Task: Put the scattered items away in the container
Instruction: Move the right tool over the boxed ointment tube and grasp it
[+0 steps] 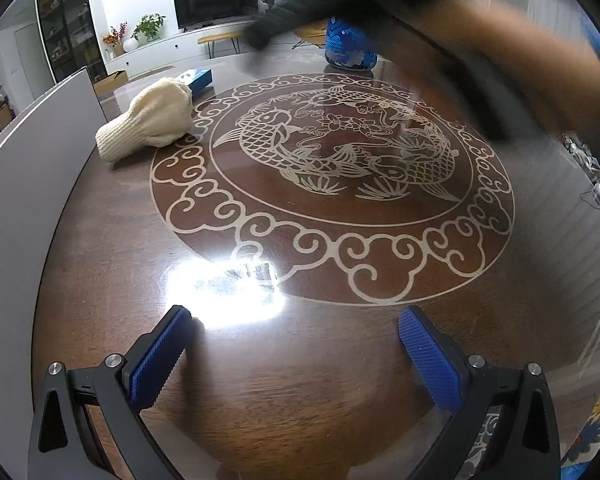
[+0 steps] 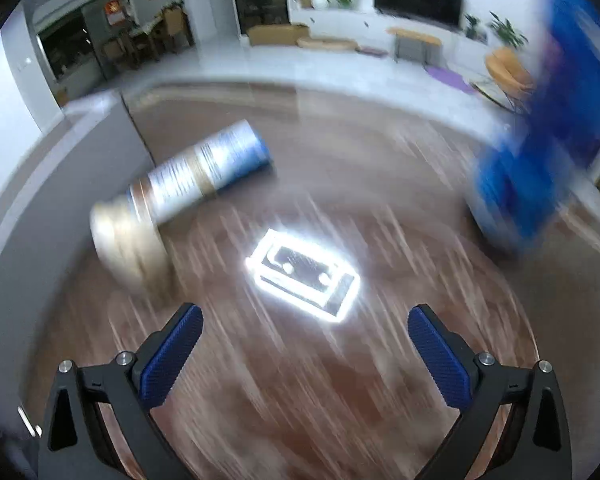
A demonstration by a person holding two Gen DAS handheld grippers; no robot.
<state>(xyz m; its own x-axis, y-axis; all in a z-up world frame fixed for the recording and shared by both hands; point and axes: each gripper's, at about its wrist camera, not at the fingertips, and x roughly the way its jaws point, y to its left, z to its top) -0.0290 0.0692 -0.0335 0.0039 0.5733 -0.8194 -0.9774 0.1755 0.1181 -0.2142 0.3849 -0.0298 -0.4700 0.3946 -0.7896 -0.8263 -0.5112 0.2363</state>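
Knit hat [image 1: 148, 118]: lying at far left of the round wooden table [image 1: 300, 360], just beside the grey panel [image 1: 28, 184] along the table's left edge. Cream colour, ribbed cuff, soft slumped shape. Long axis diagonal, cuff end toward the near left, crown toward the far right, touching the outer ring of the pale fish-and-cloud pattern [image 1: 332, 152].

Can [image 2: 188, 188]: on its side at left in the right wrist view, near the grey panel [image 2: 60, 184]. Cylinder with printed white-and-blue label and gold bands. Long axis diagonal, gold end toward the near left, blue end toward the far right. View heavily motion-blurred.

Blue container [image 1: 350, 46]: at the far side of the table, patterned surface, partly hidden by a blurred arm and dark glove crossing the top right. Same blue shape [image 2: 516, 192] smeared at right in the right wrist view; details not readable.

Left gripper [image 1: 296, 344]: spread wide, empty, above bare wood near the table's front edge. Blue ribbed pads [image 1: 156, 364] on black arms. Open surface ahead across the whole central pattern.

Right gripper [image 2: 304, 340]: spread wide, empty, above bare wood with a bright lamp reflection [image 2: 304, 276] just ahead. Clear room between can and blue container.
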